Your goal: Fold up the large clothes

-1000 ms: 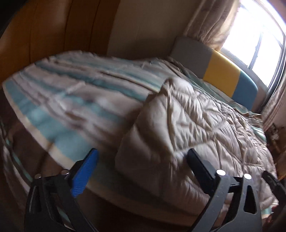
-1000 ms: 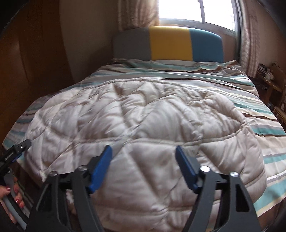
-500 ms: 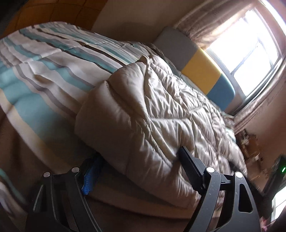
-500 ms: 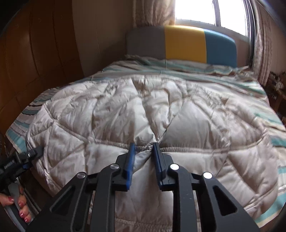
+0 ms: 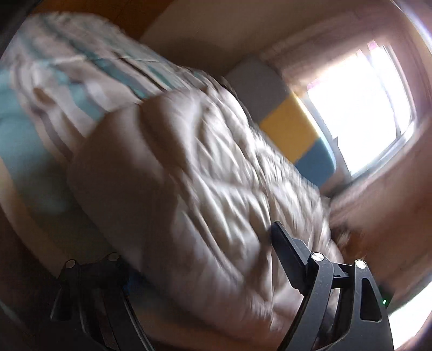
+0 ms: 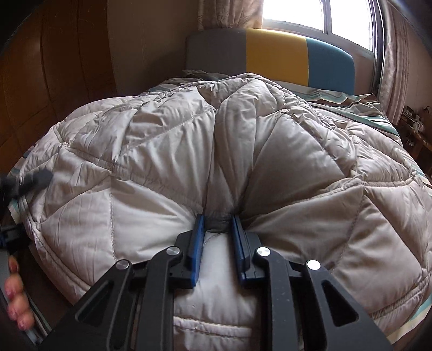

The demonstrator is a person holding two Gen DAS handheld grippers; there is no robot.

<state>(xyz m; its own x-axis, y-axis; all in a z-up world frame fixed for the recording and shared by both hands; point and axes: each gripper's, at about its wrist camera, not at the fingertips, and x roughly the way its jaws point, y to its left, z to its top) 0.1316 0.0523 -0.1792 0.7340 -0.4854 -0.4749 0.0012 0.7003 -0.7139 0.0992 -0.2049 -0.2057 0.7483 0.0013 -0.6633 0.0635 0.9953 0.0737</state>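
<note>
Evidently I was at the gripping step: my right gripper [image 6: 217, 229] pinched the beige quilt's [image 6: 151, 151] near hem on the bed [image 6: 361, 104], my left gripper [image 5: 205, 259] straddled its corner, fingers spread, needing to close before lifting toward the headboard [image 6: 275, 59].

home bedroom: bed [image 6: 378, 116], padded headboard [image 6: 272, 59], curtained window [image 6: 348, 19]
</note>
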